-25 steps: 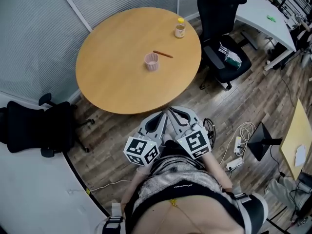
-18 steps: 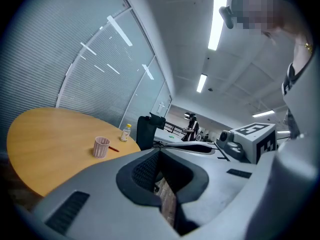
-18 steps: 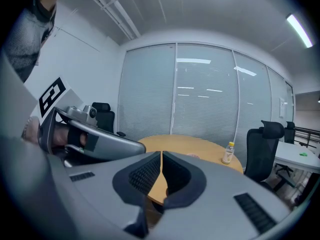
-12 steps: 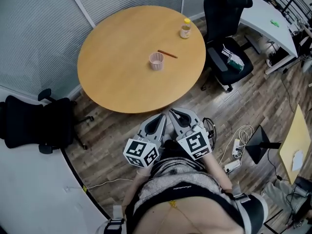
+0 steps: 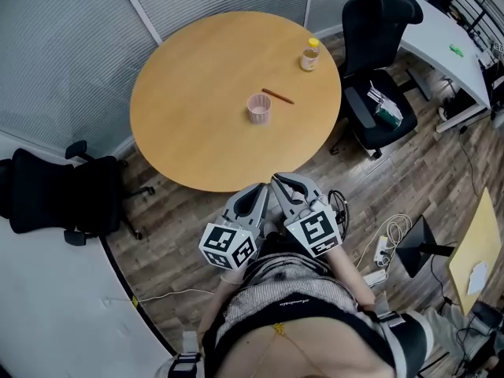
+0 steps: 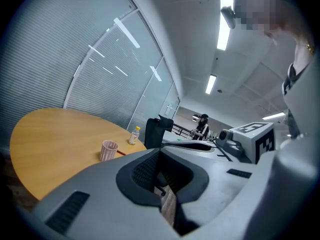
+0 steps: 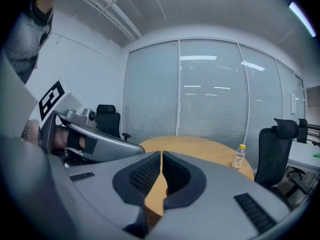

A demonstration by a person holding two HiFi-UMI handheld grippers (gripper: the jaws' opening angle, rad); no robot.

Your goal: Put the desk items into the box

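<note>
A black chair (image 5: 55, 199) sits at the left edge, just beside the round wooden table (image 5: 197, 140); right of the table's centre stand a pink cup (image 5: 258, 108), a thin red-brown pencil (image 5: 277, 96) near it, and a small bottle (image 5: 309, 54) by the far rim; at lower centre, short of the rim, the left tongs (image 5: 262, 189) and right tongs (image 5: 277, 179) are both closed on nothing; a second chair (image 5: 382, 61) at upper right holds clutter too small to name; cables (image 5: 386, 239) trail over the plank floor (image 5: 189, 219); blinds (image 5: 63, 61) line the top.
</note>
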